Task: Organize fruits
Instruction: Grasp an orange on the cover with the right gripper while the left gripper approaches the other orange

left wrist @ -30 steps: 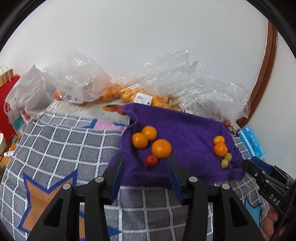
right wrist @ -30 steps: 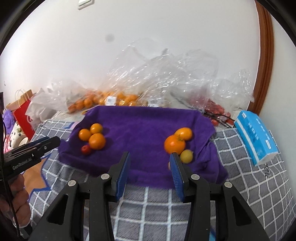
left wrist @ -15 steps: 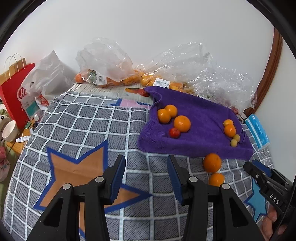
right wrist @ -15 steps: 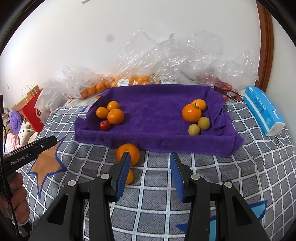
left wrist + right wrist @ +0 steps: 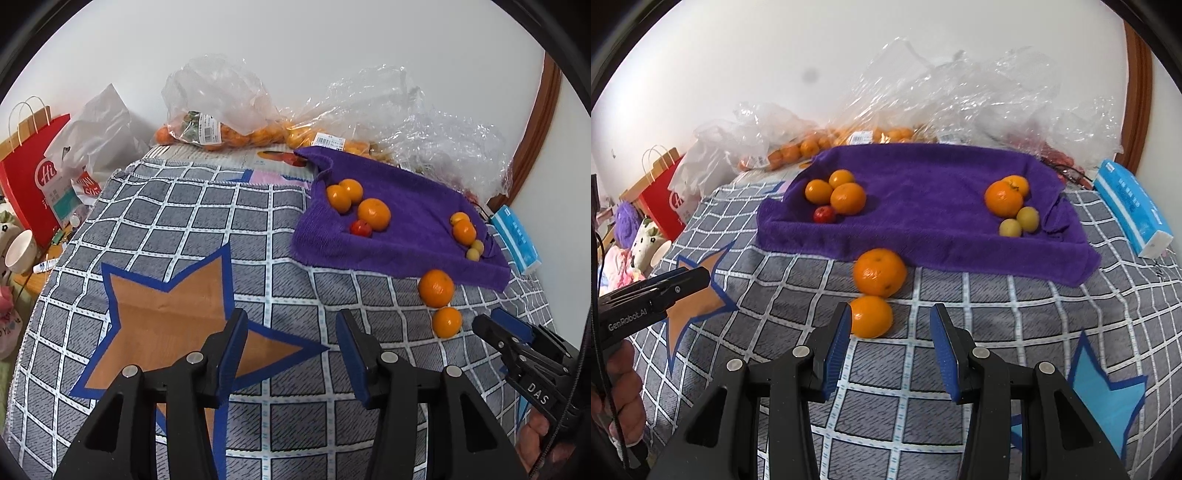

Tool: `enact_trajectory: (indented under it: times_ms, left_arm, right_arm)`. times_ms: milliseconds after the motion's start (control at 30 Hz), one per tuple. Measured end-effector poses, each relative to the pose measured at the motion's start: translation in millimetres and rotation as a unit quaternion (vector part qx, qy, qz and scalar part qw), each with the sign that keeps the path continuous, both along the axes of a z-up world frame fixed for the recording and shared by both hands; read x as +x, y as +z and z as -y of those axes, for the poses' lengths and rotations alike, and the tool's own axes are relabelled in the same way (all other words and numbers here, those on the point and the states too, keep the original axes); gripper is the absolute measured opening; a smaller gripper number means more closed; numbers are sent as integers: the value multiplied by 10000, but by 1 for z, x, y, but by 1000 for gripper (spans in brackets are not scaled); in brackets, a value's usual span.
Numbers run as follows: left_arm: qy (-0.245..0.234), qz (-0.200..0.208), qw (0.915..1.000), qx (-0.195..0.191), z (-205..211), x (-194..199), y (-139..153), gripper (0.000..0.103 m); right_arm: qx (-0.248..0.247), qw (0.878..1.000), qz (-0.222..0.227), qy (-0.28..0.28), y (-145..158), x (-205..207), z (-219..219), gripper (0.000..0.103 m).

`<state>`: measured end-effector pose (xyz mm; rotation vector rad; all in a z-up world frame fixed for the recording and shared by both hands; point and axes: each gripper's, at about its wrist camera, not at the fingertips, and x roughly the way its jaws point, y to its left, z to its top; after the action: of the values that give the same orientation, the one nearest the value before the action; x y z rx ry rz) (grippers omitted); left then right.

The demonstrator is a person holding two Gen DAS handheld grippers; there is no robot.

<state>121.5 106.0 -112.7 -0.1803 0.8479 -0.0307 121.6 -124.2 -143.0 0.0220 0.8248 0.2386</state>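
front cloth (image 5: 192, 229) free | 2 oranges (image 5: 879, 273) block right tool (image 5: 888, 332) path | bags (image 5: 221, 99) line back

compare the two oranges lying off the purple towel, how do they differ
The far orange is larger than the near orange. The far orange lies against the front edge of the purple towel; the near orange lies farther out on the checked cloth, closer to the right gripper. The far orange's skin shows dark specks; the near orange looks smoother. Both are round, orange, off the towel, touching or nearly touching each other, and ungripped.
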Motion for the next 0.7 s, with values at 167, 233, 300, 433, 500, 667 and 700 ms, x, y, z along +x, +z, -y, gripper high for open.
enact_trajectory:
  times_ms: [167, 233, 300, 433, 500, 667, 700]
  left_arm:
    - [-63, -80, 9999, -23, -1, -2, -7, 48]
    - [-79, -107, 9999, -47, -1, -2, -10, 48]
    - [-71, -158, 9998, -52, -2, -1, -13, 48]
    - [-68, -180, 9998, -111, -5, -1, -16, 48]
    - [-51, -225, 9997, -118, -6, -1, -18, 48]
    - [-71, -276, 9996, -67, -3, 1, -19, 48]
    - [-83, -287, 9995, -67, -1, 1, -19, 48]
  right_arm:
    - [-43, 9999, -105, 65, -8, 2, -9, 44]
    - [-81, 9998, -134, 80, -11, 4, -13, 44]
    - [-102, 9998, -162, 84, -13, 7, -15, 44]
    - [-209, 9995, -218, 118, -20, 15, -21, 44]
    - [-233, 9993, -263, 135, -25, 19, -24, 44]
    - [-128, 9992, -351, 142, -32, 25, -22, 35]
    - [-109, 9993, -321, 154, -32, 24, -22, 35]
